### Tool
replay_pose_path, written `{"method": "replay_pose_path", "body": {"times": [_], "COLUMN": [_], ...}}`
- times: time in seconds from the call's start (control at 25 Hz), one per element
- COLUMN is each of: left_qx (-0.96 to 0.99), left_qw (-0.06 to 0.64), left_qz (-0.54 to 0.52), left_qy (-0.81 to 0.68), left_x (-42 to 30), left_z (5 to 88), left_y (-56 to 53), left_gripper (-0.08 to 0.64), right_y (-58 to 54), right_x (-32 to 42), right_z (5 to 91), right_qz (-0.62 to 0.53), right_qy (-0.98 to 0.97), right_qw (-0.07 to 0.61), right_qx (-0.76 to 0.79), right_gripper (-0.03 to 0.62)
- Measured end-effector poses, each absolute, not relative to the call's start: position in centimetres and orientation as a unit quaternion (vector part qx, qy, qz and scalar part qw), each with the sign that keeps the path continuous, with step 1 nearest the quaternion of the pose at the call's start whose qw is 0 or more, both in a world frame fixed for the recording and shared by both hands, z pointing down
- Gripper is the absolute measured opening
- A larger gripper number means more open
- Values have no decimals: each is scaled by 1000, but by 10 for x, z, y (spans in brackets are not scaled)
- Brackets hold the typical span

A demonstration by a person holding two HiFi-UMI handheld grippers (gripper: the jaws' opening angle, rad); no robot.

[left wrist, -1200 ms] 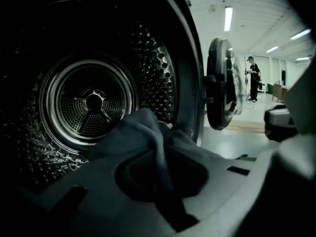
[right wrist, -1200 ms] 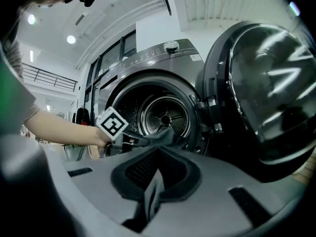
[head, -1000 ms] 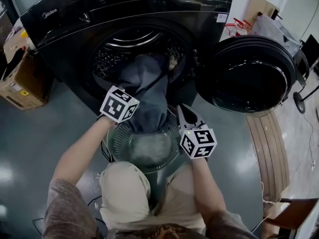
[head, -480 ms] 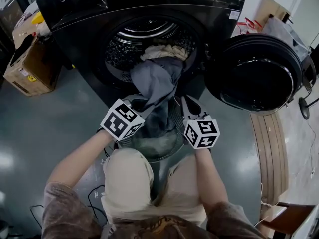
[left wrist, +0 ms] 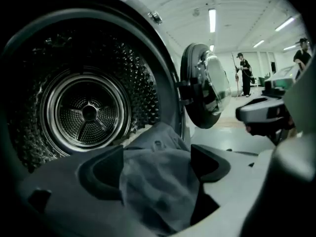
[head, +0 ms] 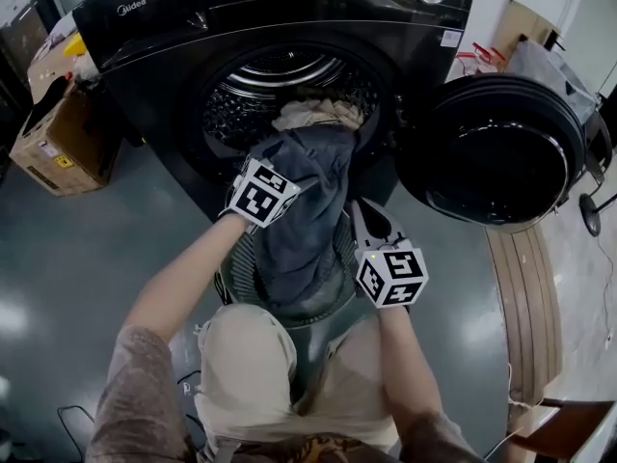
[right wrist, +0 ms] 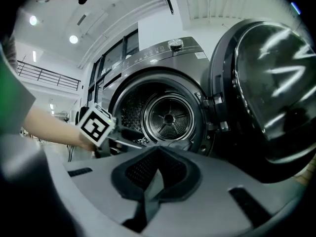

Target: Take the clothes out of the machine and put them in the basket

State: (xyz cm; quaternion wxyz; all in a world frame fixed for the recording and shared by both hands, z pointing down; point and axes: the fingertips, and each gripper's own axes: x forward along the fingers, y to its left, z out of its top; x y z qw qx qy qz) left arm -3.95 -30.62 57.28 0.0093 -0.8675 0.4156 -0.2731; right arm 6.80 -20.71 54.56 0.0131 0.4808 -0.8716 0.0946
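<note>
A grey-blue garment (head: 304,210) hangs out of the washing machine's drum (head: 289,95) and down into the round green basket (head: 228,283) in front of it. A beige garment (head: 318,114) lies behind it in the drum mouth. My left gripper (left wrist: 155,162) is at the drum's lip. Its jaws have just been opening and stand wide, with the grey cloth (left wrist: 158,181) loose between the pads. Its marker cube (head: 262,191) sits over the garment's left side. My right gripper (head: 359,215) is by the basket's right rim, shut on a thin fold of the grey garment (right wrist: 150,196).
The machine's round door (head: 492,148) stands open to the right. A cardboard box (head: 48,143) sits on the floor at left, and a wooden board (head: 521,297) lies at right. The person's knees (head: 241,365) are close behind the basket. People stand far off (left wrist: 244,73).
My left gripper has gone from the basket's rim up to the drum mouth and has let go of the grey cloth. The right gripper has stayed put.
</note>
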Motion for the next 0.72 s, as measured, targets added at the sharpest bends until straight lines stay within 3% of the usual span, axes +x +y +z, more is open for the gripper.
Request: {"method": "replay_pose_path", "body": {"times": [0.4,0.52,0.6,0.72], "left_qx": [-838,-830,-831,-844], "left_qw": [-26,-24,-23,-37], "left_qz": [-312,-330,-332,-325], "left_qy": [446,449,446,426], "left_x": [-50,-53,-53,-51], "left_z": [623,626,622,613], "left_y": [-379,-380,-374,-350], "left_gripper": [428,295,164,138], "right_y": [-204,-204,-205,-207], "right_x": [71,72,73,76], "right_z": [534,536,537,539], "right_qz": [87,89,88,88], "right_qy": [-870,-868,-867,-866], "right_qw": [8,8,10,10], "right_qx": [486,489,490,492], "right_gripper": [-3,-3,-3,-3]}}
